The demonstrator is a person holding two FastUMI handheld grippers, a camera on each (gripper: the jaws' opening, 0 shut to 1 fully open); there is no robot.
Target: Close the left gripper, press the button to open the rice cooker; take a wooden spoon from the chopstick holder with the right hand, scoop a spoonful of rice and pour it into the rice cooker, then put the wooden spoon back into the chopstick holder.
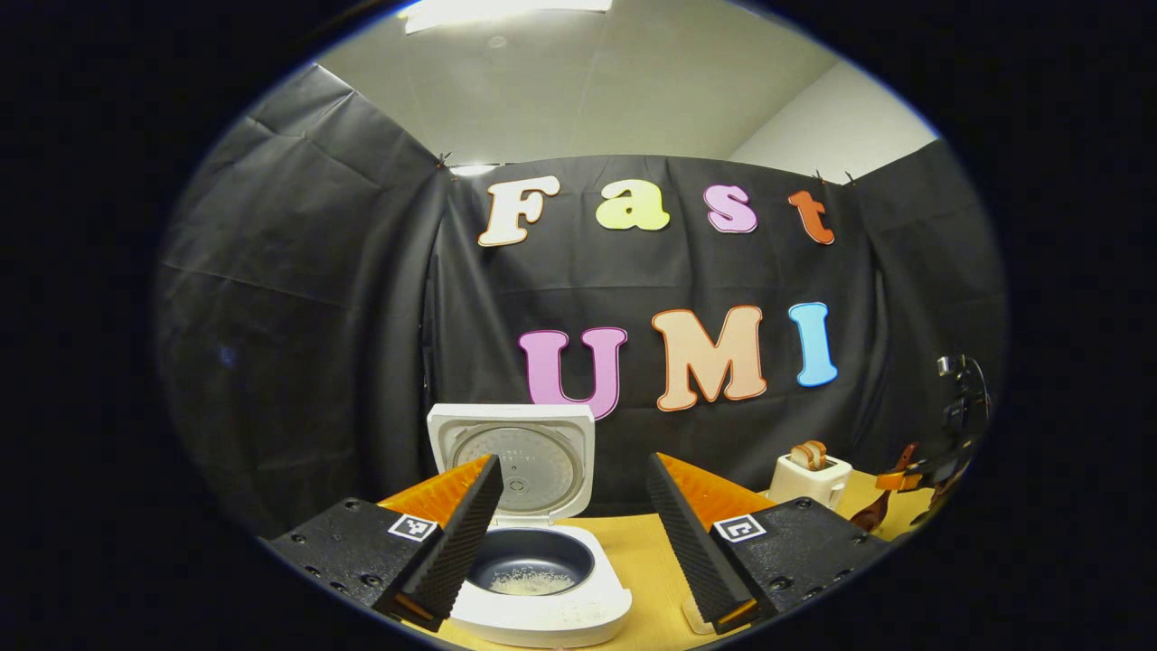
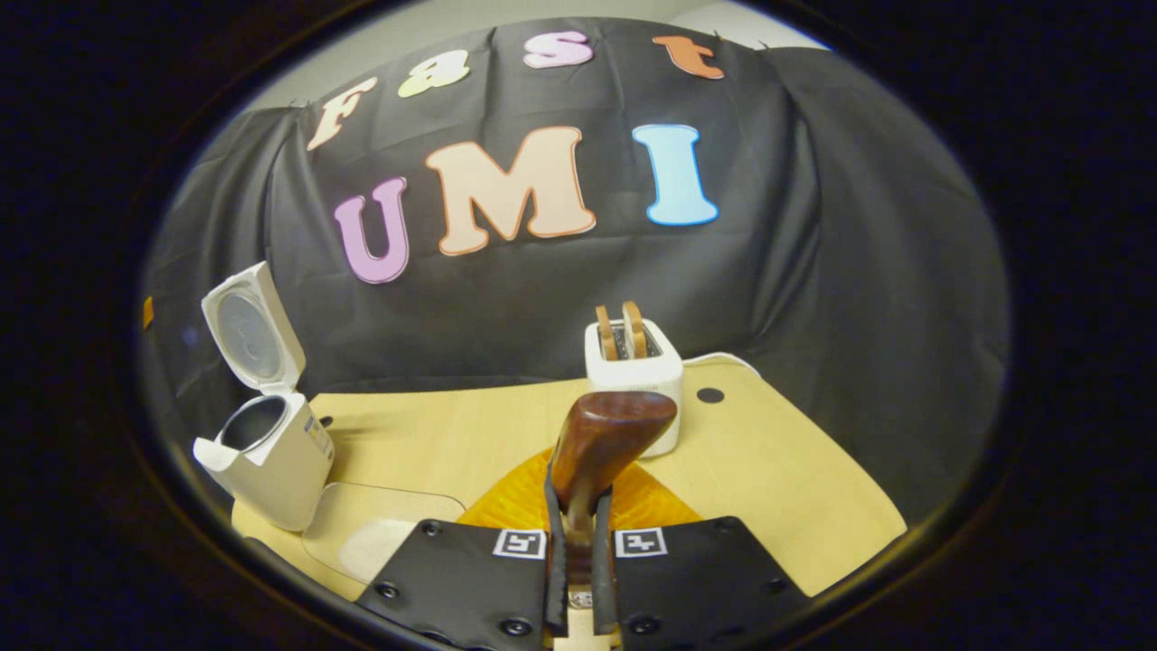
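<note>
The right gripper (image 2: 578, 579) is held low over the table (image 2: 795, 488), aimed toward the toaster (image 2: 634, 384), its fingers pressed together on the handle of the wooden spoon (image 2: 601, 443). The spoon's long axis is seen running forward and upward from the jaws, bowl end up and away. The left gripper (image 1: 578, 542) is held level before the rice cooker (image 1: 542, 579), jaws spread wide apart and empty. The lid (image 1: 515, 461) is raised upright; rice is seen in the dark inner pot (image 1: 533, 561).
</note>
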